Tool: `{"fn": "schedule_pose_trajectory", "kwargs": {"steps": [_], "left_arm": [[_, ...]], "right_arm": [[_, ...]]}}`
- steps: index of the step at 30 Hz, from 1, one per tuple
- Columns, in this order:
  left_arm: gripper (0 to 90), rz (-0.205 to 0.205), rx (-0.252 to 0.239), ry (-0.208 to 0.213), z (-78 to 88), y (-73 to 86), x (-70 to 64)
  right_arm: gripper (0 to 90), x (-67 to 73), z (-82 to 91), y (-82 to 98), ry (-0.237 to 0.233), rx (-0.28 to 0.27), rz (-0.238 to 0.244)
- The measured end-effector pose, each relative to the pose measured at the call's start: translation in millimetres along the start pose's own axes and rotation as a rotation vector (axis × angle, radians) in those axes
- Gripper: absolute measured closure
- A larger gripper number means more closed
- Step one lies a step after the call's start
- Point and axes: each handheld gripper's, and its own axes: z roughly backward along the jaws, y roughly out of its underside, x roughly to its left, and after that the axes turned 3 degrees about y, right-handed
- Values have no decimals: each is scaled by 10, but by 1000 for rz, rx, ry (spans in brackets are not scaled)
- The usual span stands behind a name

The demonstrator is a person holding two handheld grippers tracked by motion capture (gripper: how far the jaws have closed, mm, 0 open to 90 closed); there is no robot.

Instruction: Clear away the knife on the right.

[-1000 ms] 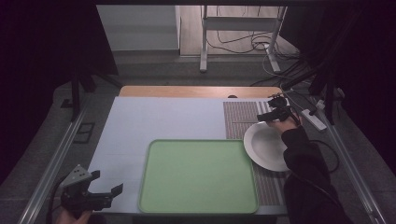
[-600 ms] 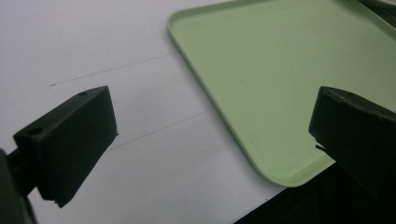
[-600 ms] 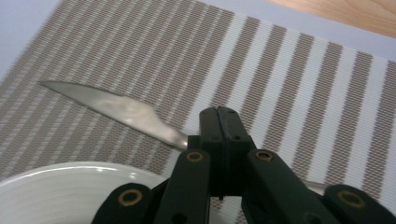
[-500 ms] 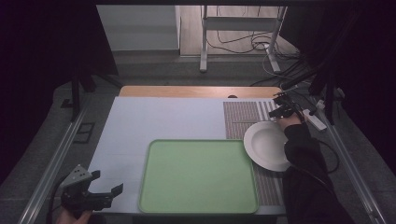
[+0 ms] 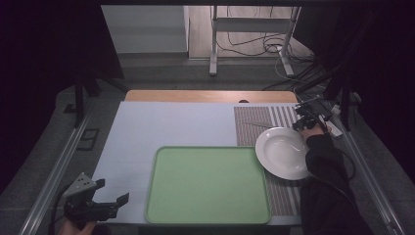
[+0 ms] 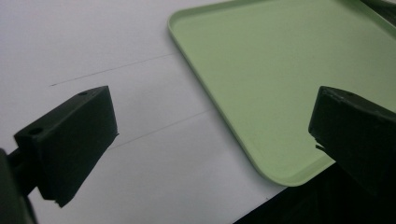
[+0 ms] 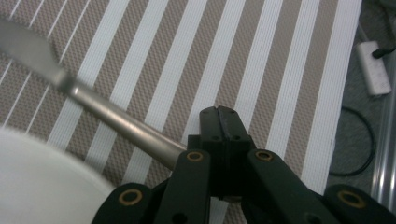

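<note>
Your right gripper (image 7: 225,122) reaches over the striped mat (image 7: 261,56) beyond the white plate (image 5: 283,152), jaws pressed together, seemingly clamping a knife (image 7: 93,105) handle. Your left gripper (image 5: 110,203) hangs low at the counter's (image 5: 171,122) near corner, jaws wide, beside the green tray (image 5: 208,183).

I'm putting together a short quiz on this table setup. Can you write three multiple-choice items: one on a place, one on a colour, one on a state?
1. Where does the white plate lie?
A. on the striped mat
B. in the tray
C. on the floor

2. What colour is the tray?
A. red
B. green
C. black

3. How do the left gripper jaws stand?
A. shut on a cup
B. shut on the plate
C. wide open, holding nothing

Answers: 1 A, stripes show around it; 2 B, pale green all over; 3 C, both jaws stand far apart over the table.
</note>
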Motion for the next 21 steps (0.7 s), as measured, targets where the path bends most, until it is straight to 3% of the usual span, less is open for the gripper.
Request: {"fn": "schedule_pose_trajectory", "kwargs": {"steps": [6, 9, 11, 12, 15, 19, 21], "left_arm": [[8, -3, 3, -2, -2, -4, -4], [8, -5, 4, -2, -4, -5, -4], [8, -2, 3, -1, -3, -5, -3], [8, -2, 3, 0, -3, -5, -2], [9, -1, 4, 0, -6, -6, -1], [10, -3, 5, -1, -5, -6, -2], [10, -1, 5, -1, -6, -5, -3]], "right_arm": [[900, 11, 90, 83, -46, 75, 33], [900, -1, 112, 90, -51, 110, 12], [854, -22, 119, 90, -49, 113, 15], [819, -32, 130, 80, -32, 95, 2], [696, -62, 170, 22, -45, 34, -45], [429, -5, 184, -85, -66, -22, -69], [308, 41, 177, -137, -47, -30, -74]]}}
